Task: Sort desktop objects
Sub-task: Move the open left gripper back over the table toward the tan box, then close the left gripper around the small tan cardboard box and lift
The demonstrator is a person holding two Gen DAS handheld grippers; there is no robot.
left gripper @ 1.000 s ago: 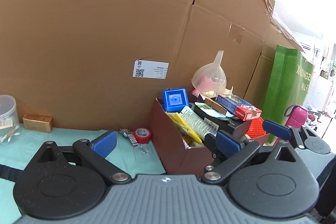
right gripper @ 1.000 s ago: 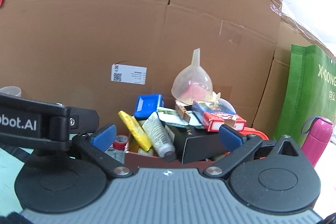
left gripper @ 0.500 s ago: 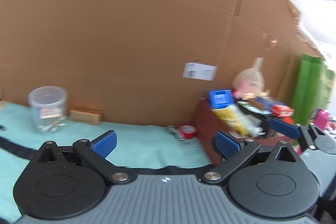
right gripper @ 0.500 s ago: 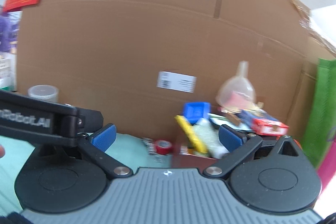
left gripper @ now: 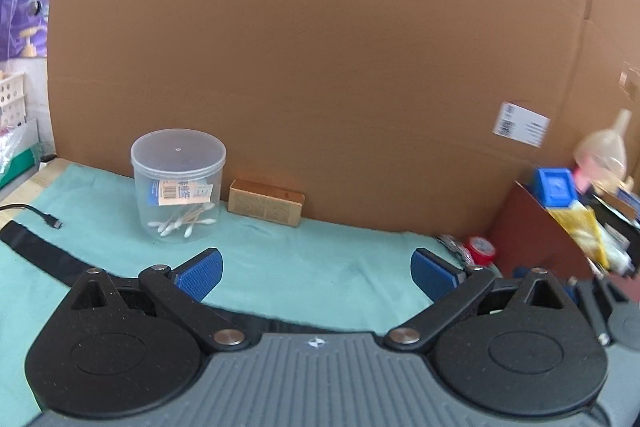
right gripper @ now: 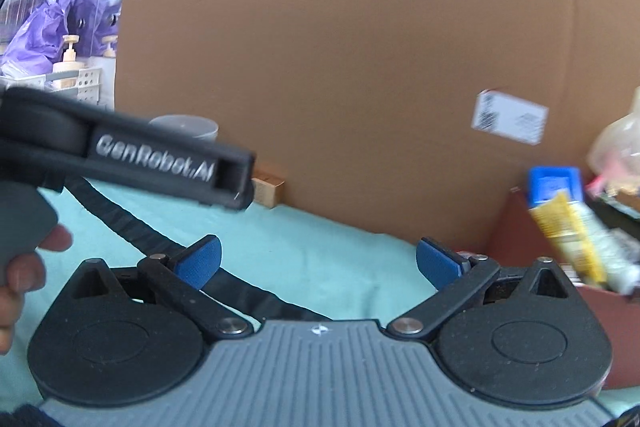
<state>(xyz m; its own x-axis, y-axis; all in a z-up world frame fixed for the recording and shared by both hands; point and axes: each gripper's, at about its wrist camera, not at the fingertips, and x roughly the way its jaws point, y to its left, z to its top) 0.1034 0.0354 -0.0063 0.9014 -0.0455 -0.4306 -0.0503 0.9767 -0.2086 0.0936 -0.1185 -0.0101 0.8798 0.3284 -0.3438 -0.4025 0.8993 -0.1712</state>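
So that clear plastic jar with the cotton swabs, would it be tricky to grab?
Probably light: the clear plastic jar holds only a few cotton swabs. Its smooth round wall may slip between pads, and thin plastic could flex if squeezed.

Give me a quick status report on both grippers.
Left gripper open, empty. Right gripper open, empty. Swab jar and small carton unsorted on cloth. Nothing blocking.

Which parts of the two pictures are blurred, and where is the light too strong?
Left wrist view: the jar and small box are sharp; the funnel and bin at the right edge are smeared. Right wrist view: more motion blur, with the white label and yellow tube streaked; the top right corner is washed out white.
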